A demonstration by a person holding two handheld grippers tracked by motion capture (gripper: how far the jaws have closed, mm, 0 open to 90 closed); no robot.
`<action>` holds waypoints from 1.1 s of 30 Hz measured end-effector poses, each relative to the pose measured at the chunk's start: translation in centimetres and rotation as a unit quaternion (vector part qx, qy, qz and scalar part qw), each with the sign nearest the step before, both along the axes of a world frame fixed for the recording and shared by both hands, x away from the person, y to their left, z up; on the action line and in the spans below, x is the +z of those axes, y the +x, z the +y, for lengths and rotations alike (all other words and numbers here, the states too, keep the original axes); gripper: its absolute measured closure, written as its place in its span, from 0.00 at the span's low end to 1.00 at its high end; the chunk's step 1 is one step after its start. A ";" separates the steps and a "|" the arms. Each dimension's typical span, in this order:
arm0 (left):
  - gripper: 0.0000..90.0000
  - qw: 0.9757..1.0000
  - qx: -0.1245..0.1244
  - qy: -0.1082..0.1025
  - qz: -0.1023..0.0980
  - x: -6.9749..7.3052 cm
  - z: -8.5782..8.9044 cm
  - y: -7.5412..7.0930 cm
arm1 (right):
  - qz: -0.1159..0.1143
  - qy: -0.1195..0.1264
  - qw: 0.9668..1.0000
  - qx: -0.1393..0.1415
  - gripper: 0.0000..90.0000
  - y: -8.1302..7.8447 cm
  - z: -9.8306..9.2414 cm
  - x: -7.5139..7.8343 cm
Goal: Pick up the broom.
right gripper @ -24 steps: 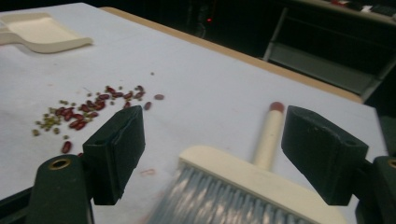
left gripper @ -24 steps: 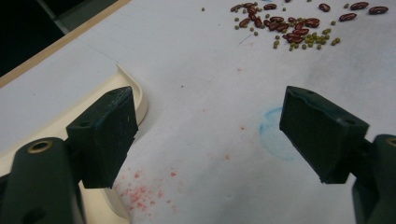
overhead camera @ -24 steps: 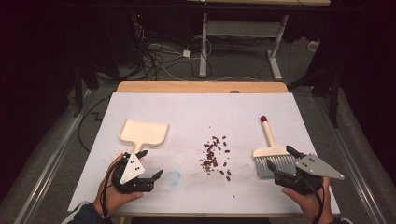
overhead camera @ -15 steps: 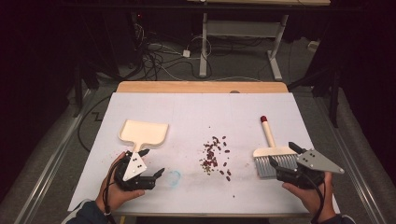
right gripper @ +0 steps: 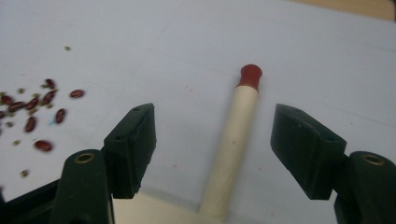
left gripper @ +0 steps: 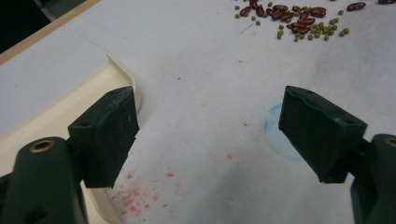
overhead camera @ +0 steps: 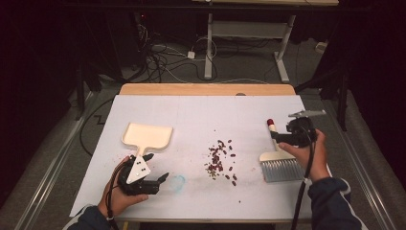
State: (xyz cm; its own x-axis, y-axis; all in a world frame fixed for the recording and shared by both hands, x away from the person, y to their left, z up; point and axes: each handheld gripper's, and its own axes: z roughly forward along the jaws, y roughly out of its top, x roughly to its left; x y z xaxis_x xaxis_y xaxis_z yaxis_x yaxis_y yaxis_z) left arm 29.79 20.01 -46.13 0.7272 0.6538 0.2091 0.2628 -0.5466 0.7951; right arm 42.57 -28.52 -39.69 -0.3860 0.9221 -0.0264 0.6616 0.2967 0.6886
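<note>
Counter [overhead camera: 201, 115]: white sheet over a wooden top; wood edge shows at the far side in high view.
Beans [overhead camera: 220, 160]: scatter of dark red beans w/ small green ones, mid-counter, betw. the two hands. Also top of left gripper view [left gripper: 292, 18] and left edge of right gripper view [right gripper: 32, 112].
Dustpan [overhead camera: 147, 135]: cream, lies flat on counter left of the beans, handle toward the person. In left gripper view its rim [left gripper: 70, 100] runs just beside and behind the left pad.
Brush [overhead camera: 280, 160]: lies flat on counter right of the beans, grey bristles toward the person, pale handle w/ red tip pointing away. Handle [right gripper: 233, 135] runs up the middle of right gripper view.
Left tool [overhead camera: 155, 167]: in left hand, low over counter just near side of dustpan handle. Pads wide apart, nothing betw. them but bare sheet; no hold on anything. A faint blue ring mark [left gripper: 278, 135] and red specks on the sheet by the pads.
Right tool [right gripper: 215, 144]: in right hand, over the brush handle, seen in high view [overhead camera: 282, 139]. Pads apart, one each side of the handle, clear gaps both sides, not pressing it. No grip yet.
Blue ring mark, high view [overhead camera: 178, 182]: just right of left tool.
</note>
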 end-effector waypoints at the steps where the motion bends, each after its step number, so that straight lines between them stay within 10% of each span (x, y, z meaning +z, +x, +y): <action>1: 0.21 1.000 -0.001 0.000 0.001 0.0 0.0 0.0 | 0.021 -0.004 1.000 -0.013 0.36 1.0 0.0 -0.2; 11: 0.21 1.000 -0.009 0.006 0.004 -0.1 0.0 -0.5 | 0.152 -0.057 0.985 -0.050 0.57 5.5 0.2 -4.8; 25: 0.22 1.000 -0.004 0.003 0.013 -0.3 0.0 -0.6 | 0.124 -0.042 0.988 -0.077 0.78 5.0 0.5 -4.8; 33: 0.24 1.000 0.008 -0.003 0.005 0.0 0.5 -1.0 | 0.019 0.006 0.997 -0.075 0.78 2.5 -0.5 -2.6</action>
State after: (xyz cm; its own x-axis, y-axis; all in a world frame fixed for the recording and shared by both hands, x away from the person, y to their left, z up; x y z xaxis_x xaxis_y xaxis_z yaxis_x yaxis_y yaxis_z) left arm 28.82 20.47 -46.17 0.7191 0.6661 0.1979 0.2788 -0.5374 0.7959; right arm 45.08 -29.00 -42.25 -0.2434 0.9699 -0.0030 0.7240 0.1837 0.6649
